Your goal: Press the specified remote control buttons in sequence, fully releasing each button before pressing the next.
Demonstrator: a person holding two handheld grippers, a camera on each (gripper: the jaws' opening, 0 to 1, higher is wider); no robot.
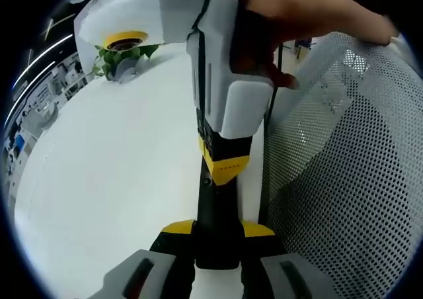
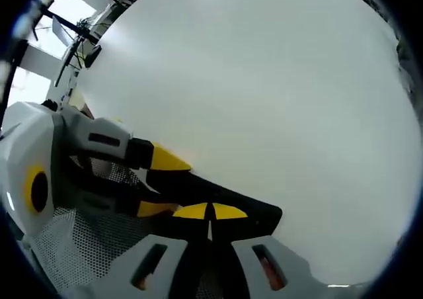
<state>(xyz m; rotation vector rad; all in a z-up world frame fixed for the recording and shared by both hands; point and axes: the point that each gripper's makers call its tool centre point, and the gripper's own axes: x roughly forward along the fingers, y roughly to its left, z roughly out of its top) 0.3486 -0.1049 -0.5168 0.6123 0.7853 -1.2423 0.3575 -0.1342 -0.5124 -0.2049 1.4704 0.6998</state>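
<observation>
Left hand-held gripper (image 1: 218, 236): yellow-tipped jaws pressed together on a slim black bar-shaped object (image 1: 215, 193), likely the remote control, though buttons can't be made out. Right hand-held gripper (image 2: 210, 213): jaws closed, yellow tips touching, nothing visibly between them. Plain white worktop (image 1: 119, 180) underneath both. White perforated mesh chair back (image 1: 344, 180) to the right. Small green potted plant (image 1: 122, 57) at the far edge. A person's hand (image 1: 310, 14) grips the right hand-held gripper's body.

Left gripper view: the left tool (image 1: 218, 236) rises from bottom centre, jaws clamped on a black body. The right tool (image 1: 225, 94) crosses the upper centre, held by a hand (image 1: 310, 14). Right gripper view: the right tool (image 2: 210, 213) has its jaws together at bottom centre.
</observation>
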